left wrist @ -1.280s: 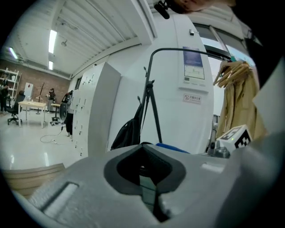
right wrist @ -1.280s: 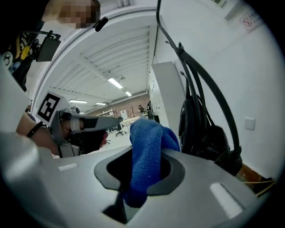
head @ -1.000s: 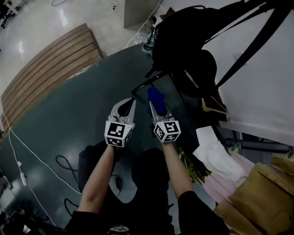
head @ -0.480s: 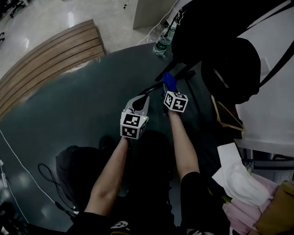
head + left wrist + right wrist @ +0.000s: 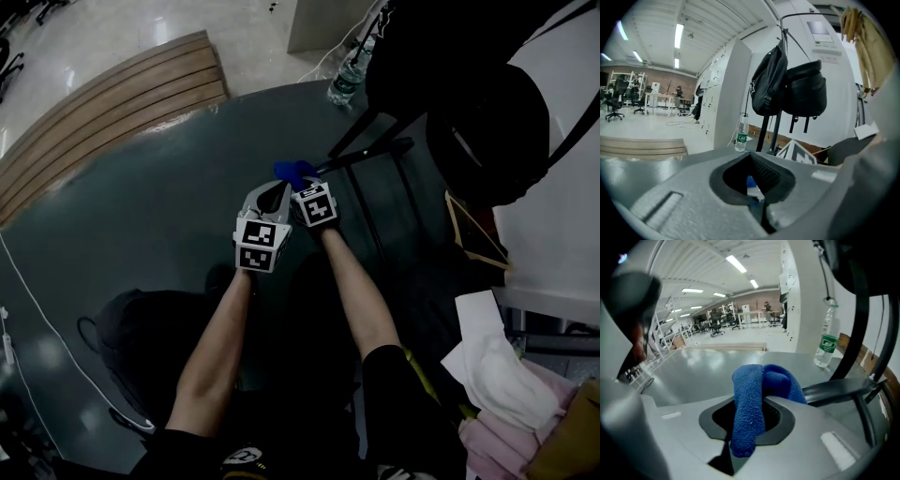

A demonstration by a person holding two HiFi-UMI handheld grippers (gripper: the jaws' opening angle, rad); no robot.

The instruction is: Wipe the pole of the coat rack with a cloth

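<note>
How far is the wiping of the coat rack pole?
Done: right gripper is shut on the blue cloth. In hand: cloth sits low, beside the rack's base leg; contact unclear. To do: wiping the pole; no wiped part is visible. The left gripper is shut, empty.

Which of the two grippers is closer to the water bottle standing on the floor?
Right. The right gripper, clamping a blue cloth, reaches toward the water bottle; the left gripper sits beside it, farther back toward the person.

floor (image 5: 169, 197) dark grey | water bottle (image 5: 344, 82) upright | coat rack legs (image 5: 375, 153) | wooden slats (image 5: 112, 103) at edge
</note>
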